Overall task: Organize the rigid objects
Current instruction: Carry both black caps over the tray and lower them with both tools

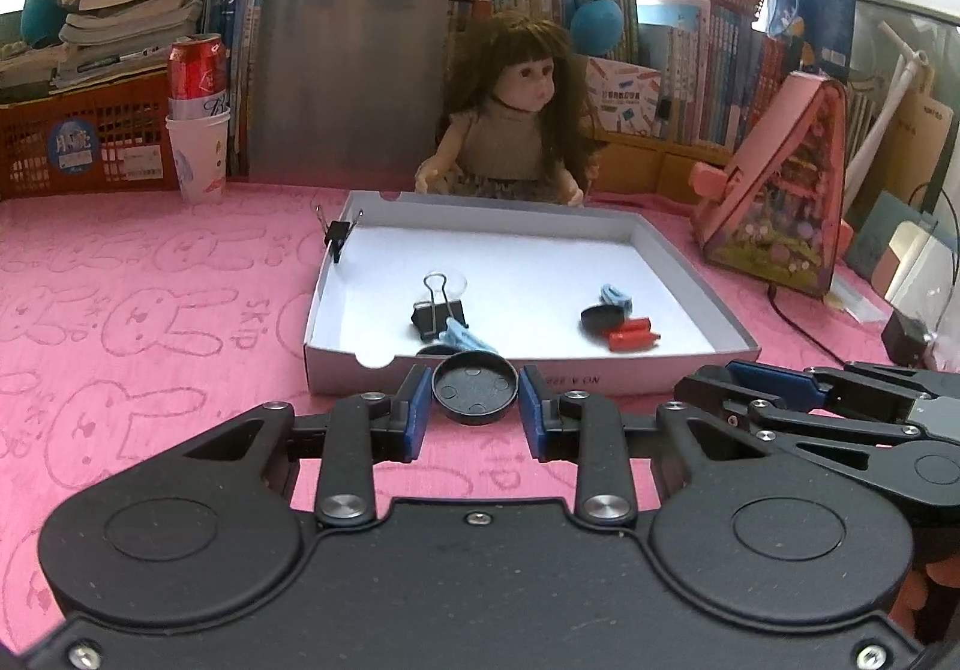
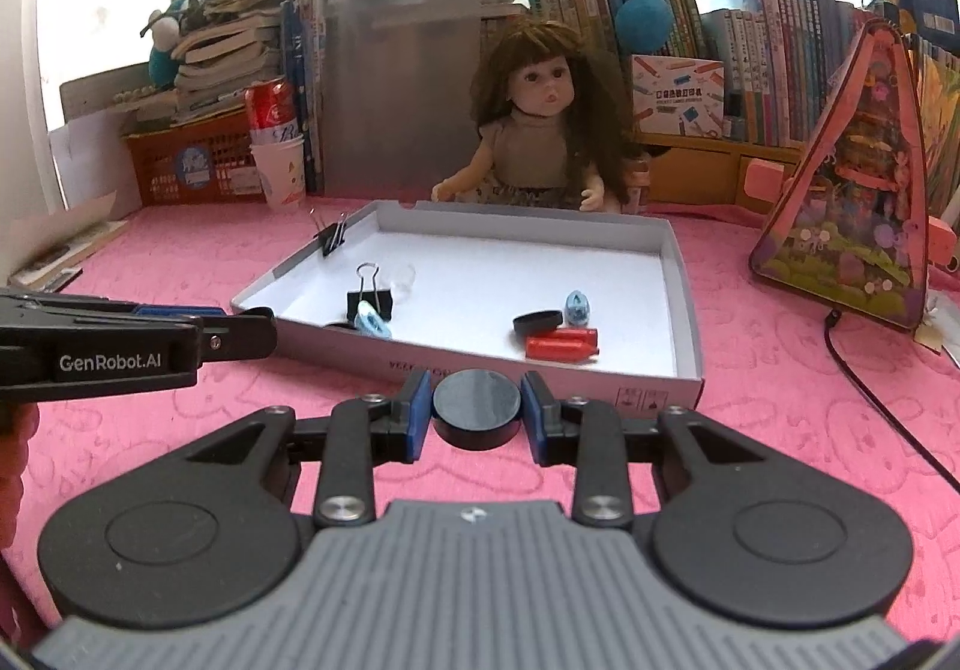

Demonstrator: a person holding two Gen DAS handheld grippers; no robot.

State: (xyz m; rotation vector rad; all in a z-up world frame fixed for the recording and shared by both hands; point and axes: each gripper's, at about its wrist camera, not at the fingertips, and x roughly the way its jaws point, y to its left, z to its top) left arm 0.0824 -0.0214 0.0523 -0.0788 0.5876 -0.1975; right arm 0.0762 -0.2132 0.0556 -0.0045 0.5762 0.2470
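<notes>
My left gripper (image 1: 475,397) is shut on a black round cap (image 1: 475,386), hollow side up, just in front of the near wall of a shallow white box lid (image 1: 540,377). My right gripper (image 2: 477,409) is shut on a second black round cap (image 2: 477,406), flat side up, in front of the same lid (image 2: 600,379). Inside the lid lie a black binder clip (image 1: 437,310), a light blue clip (image 1: 465,338), another black cap (image 1: 602,319), red pieces (image 1: 633,337) and a blue clip (image 1: 617,296). A small binder clip (image 1: 337,236) grips the lid's left wall.
A doll (image 1: 516,129) sits behind the lid. A red can in a paper cup (image 1: 198,117) stands at the back left. A pink triangular toy case (image 1: 786,184) and a black cable (image 1: 798,322) lie to the right. Books and plush toys line the back.
</notes>
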